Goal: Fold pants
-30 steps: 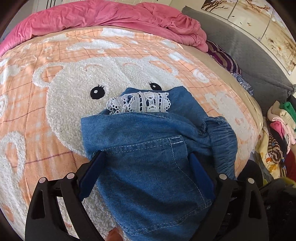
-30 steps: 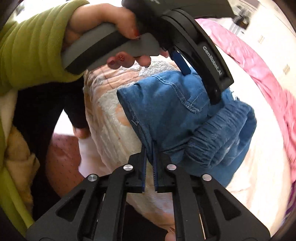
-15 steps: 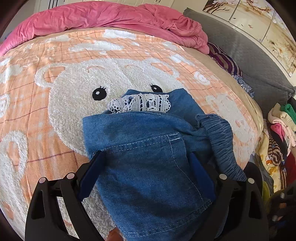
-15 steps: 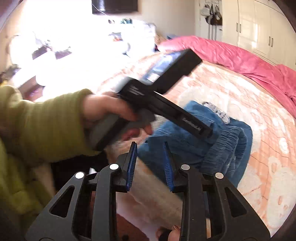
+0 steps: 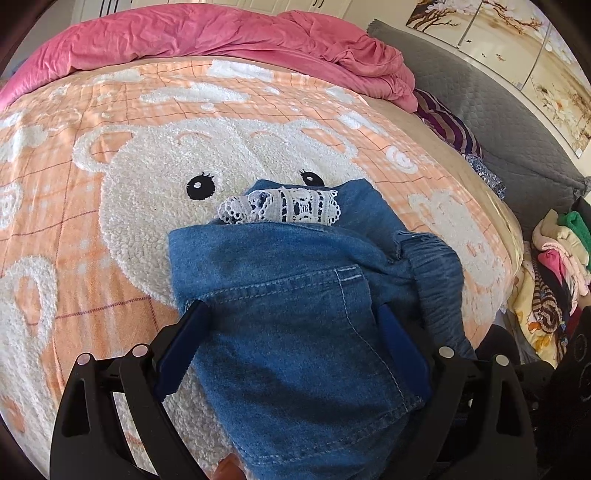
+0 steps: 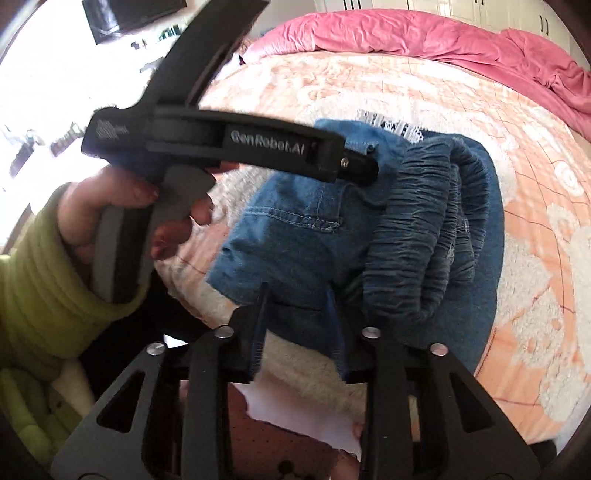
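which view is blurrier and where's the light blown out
Right wrist view: motion blur smears the left gripper and the hand holding it, and the window area top left is washed out white. Left wrist view: sharp and evenly sunlit on the denim pants and bear blanket, with fisheye bending toward the edges.

My left wrist camera looks steeply down along my left gripper (image 5: pixel 291 332), close over the folded pants (image 5: pixel 295 314) on the bear blanket (image 5: pixel 110 192), facing the pink quilt (image 5: pixel 221 33). My right wrist camera, equally close, views the pants from their waistband side across my right gripper (image 6: pixel 299 325). Both views share pants, blanket and quilt; the right also shows my left hand (image 6: pixel 122 206).
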